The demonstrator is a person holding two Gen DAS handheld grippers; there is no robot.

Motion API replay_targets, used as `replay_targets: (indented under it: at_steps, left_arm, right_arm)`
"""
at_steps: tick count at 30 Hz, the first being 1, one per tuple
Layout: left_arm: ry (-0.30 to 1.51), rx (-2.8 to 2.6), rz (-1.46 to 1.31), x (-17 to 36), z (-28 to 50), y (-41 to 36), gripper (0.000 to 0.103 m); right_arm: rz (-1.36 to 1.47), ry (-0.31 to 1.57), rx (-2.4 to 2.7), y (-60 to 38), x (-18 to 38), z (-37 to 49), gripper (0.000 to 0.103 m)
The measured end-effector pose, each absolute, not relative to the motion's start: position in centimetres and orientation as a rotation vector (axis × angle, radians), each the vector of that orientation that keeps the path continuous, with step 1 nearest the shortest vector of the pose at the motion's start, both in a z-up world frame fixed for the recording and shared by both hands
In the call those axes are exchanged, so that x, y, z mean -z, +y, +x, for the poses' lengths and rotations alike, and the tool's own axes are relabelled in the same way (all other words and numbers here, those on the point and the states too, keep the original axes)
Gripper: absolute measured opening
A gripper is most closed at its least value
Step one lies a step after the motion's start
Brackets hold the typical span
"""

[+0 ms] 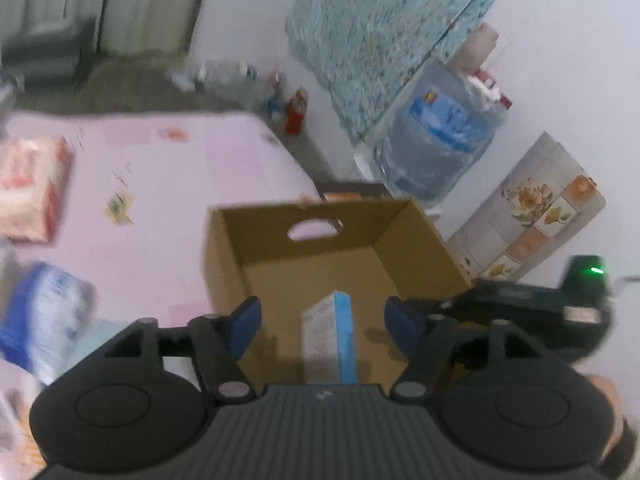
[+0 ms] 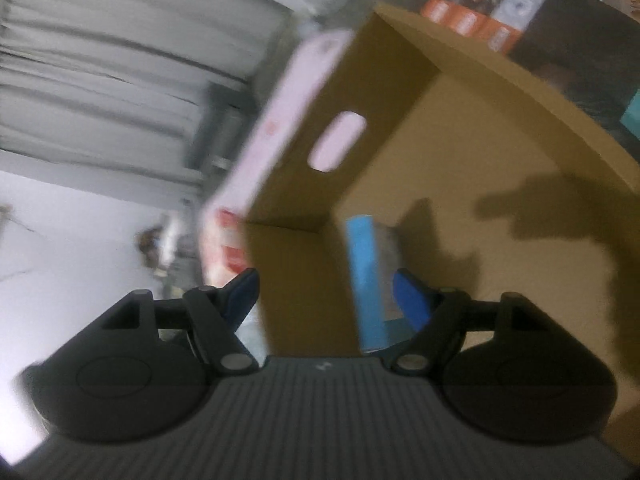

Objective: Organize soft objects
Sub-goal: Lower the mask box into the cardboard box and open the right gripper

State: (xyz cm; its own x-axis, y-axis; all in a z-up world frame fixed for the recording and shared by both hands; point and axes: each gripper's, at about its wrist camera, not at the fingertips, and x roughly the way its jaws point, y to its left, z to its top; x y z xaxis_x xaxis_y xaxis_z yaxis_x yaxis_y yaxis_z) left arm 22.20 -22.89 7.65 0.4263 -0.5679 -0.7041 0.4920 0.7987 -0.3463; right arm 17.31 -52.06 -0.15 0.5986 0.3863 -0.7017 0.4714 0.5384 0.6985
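An open cardboard box (image 1: 308,216) with a handle slot sits on the pink table (image 1: 160,168). A blue and white tissue pack (image 1: 330,340) stands inside it. My left gripper (image 1: 322,330) is open above the box, its blue pads well apart on either side of the pack. A red and white soft pack (image 1: 30,188) and a blue and white soft pack (image 1: 44,320) lie on the table at the left. In the right wrist view my right gripper (image 2: 326,300) is open over the box (image 2: 440,120), with the tissue pack (image 2: 370,280) just inside its right pad. The right gripper's body (image 1: 560,312) shows at the box's right.
A large water bottle (image 1: 436,136) and a floral covered object (image 1: 384,28) stand beyond the table on the right. A tiled floral panel (image 1: 532,216) leans by the wall. Small bottles (image 1: 294,110) sit on the floor. Orange boxes (image 2: 468,20) lie past the box's far wall.
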Motion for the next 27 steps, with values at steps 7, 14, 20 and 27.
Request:
replay_targets:
  at_steps: [7, 14, 20, 27]
  left_arm:
    - [0.889, 0.569, -0.073, -7.9, 20.8, -16.6, 0.072]
    - [0.906, 0.499, -0.113, -5.7, 19.1, -12.0, 0.072]
    - [0.927, 0.475, -0.124, -4.0, 18.0, -10.1, 0.072]
    - [0.923, 0.466, -0.128, -3.6, 17.7, -8.9, 0.072]
  right_arm:
    - [0.939, 1.089, 0.086, -50.5, 3.2, 20.7, 0.072]
    - [0.818, 1.219, 0.025, -46.2, 6.1, 26.1, 0.059]
    - [0.658, 1.26, 0.042, -43.0, 7.1, 29.0, 0.058]
    - [0.382, 1.145, 0.065, -42.8, 3.2, 29.9, 0.019]
